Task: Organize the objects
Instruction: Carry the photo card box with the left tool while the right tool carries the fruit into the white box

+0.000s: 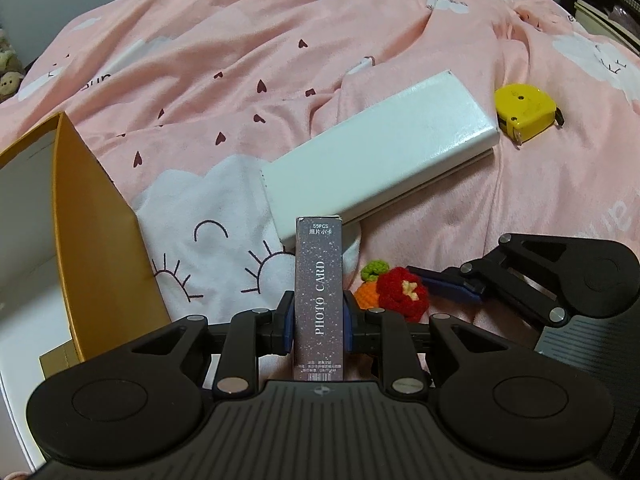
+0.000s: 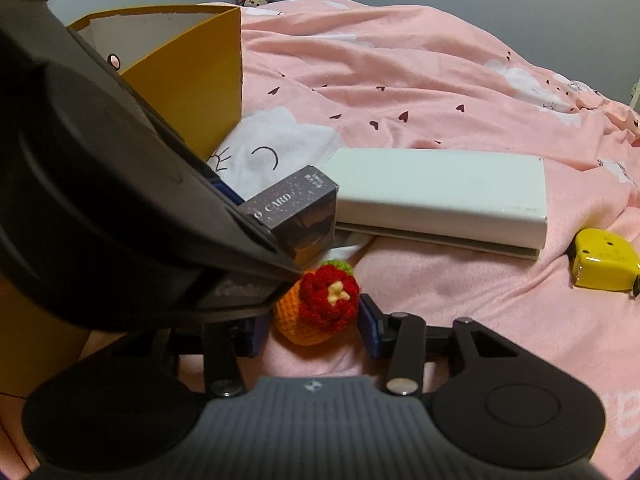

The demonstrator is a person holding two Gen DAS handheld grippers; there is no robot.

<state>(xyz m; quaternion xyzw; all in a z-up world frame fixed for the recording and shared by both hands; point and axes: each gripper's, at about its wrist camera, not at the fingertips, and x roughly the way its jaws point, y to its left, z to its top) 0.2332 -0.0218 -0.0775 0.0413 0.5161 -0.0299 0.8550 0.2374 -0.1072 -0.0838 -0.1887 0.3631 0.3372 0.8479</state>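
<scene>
My left gripper (image 1: 319, 306) is shut on a dark, speckled "PHOTO CARD" box (image 1: 319, 280), which stands upright between its blue pads. In the right wrist view that box (image 2: 296, 208) hangs just above a crocheted toy (image 2: 320, 304) in red, orange and green. The toy lies on the pink blanket between the fingers of my right gripper (image 2: 312, 332). Those jaws stand open, close to the toy's sides but not pressing it. In the left wrist view the toy (image 1: 402, 290) sits right of the card box, with the right gripper (image 1: 424, 280) reaching in from the right.
An open yellow-orange carton (image 1: 100, 240) (image 2: 200, 80) stands at the left. A long white box (image 1: 380, 160) (image 2: 440, 188) lies behind the toy. A yellow tape measure (image 1: 524, 112) (image 2: 604, 264) rests at the right. Rumpled pink bedding (image 1: 280, 60) covers everything.
</scene>
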